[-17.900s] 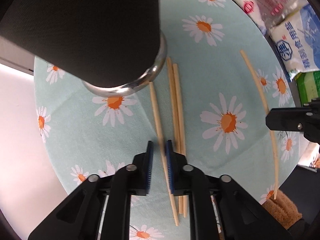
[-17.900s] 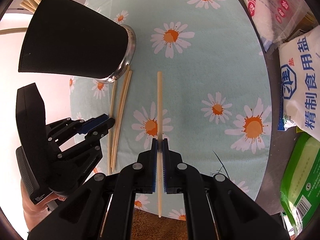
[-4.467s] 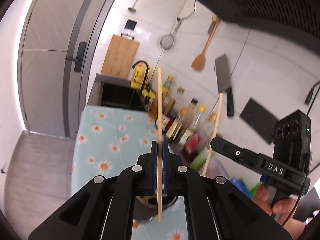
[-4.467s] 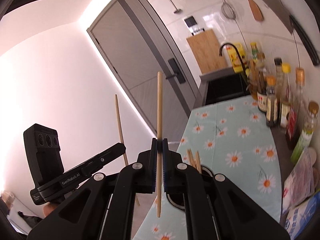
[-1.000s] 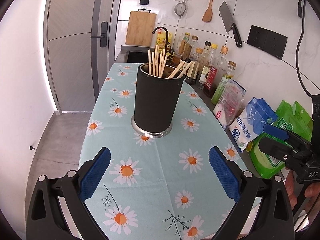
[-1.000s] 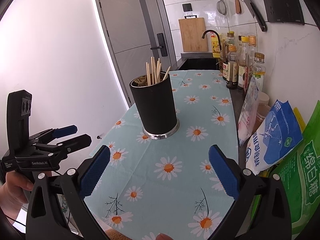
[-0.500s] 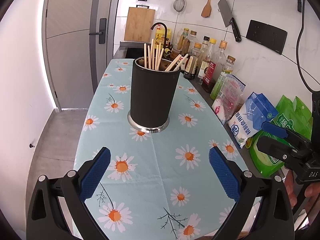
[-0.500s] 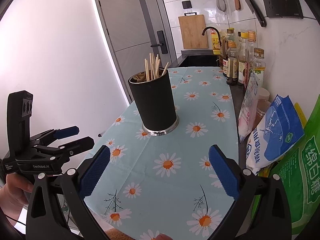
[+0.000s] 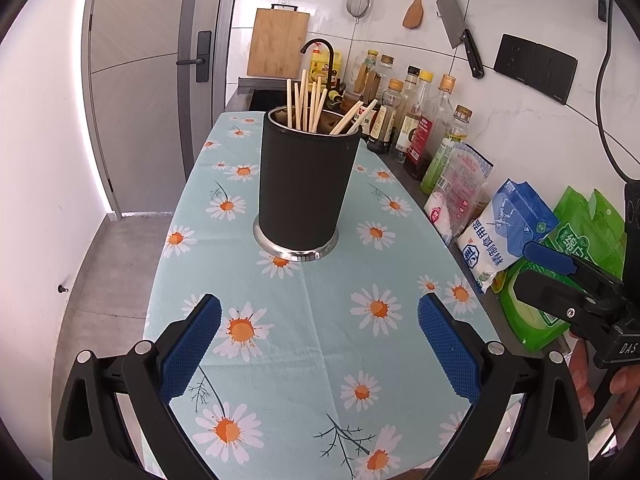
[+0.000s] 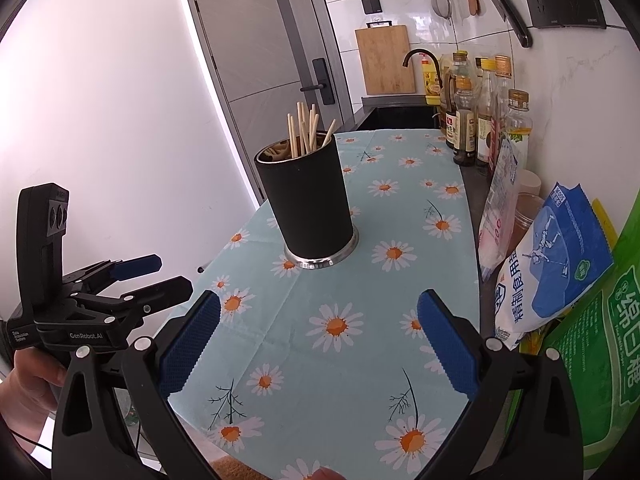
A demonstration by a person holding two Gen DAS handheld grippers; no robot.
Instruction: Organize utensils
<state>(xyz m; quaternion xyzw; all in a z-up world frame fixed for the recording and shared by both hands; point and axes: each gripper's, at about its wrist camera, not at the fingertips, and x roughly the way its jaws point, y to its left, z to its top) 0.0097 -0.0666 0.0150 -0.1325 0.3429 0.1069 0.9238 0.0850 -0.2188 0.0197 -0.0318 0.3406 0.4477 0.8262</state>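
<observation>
Daisy tablecloth (image 9: 320, 320) bears a chopstick holder (image 9: 306, 184); both hand-held grippers, left (image 9: 319, 344) and right (image 10: 318, 340), gape empty

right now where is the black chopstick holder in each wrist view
Left wrist: black chopstick holder stands upper centre on the daisy tablecloth, beyond the open left tongs.
Right wrist: holder sits centre, slightly left, beyond the open right tongs.
Shared landmark: wooden cutting board by the wall behind it.

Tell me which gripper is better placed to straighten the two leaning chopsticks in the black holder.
Right, narrowly. Both are open, facing the black holder. The leaning chopsticks tip toward the bottles, where the right gripper is; the left gripper hangs off the opposite table edge.
</observation>
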